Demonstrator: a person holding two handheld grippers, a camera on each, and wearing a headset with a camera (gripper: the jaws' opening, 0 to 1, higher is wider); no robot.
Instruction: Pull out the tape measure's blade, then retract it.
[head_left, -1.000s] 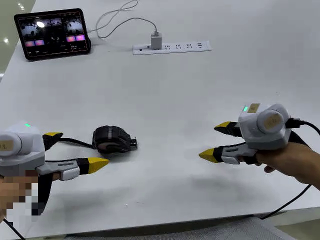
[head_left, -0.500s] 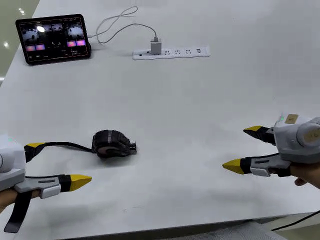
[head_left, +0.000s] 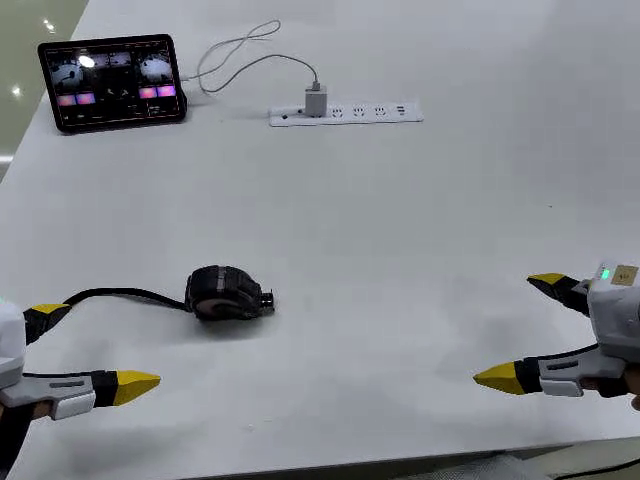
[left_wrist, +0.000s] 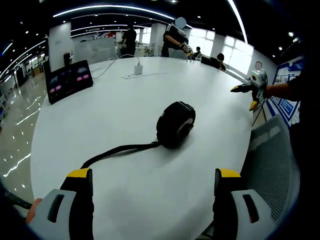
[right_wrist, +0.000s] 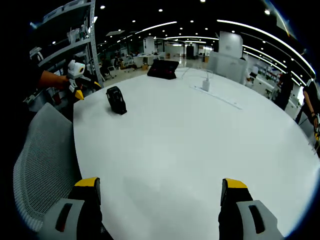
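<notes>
With left gripper (head_left: 92, 346) and right gripper (head_left: 520, 329) spread and empty, expect skidding of unpinned tape measure (head_left: 228, 293) across smooth table (head_left: 400, 250) on any one-gripper pull

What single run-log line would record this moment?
left gripper: open, empty | right gripper: open, empty | tape measure: lying on white table, blade retracted, untouched

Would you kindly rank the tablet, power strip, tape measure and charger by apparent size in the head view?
1. tablet
2. power strip and tape measure, unranked: strip longer but thinner, and farther away
3. charger
</notes>
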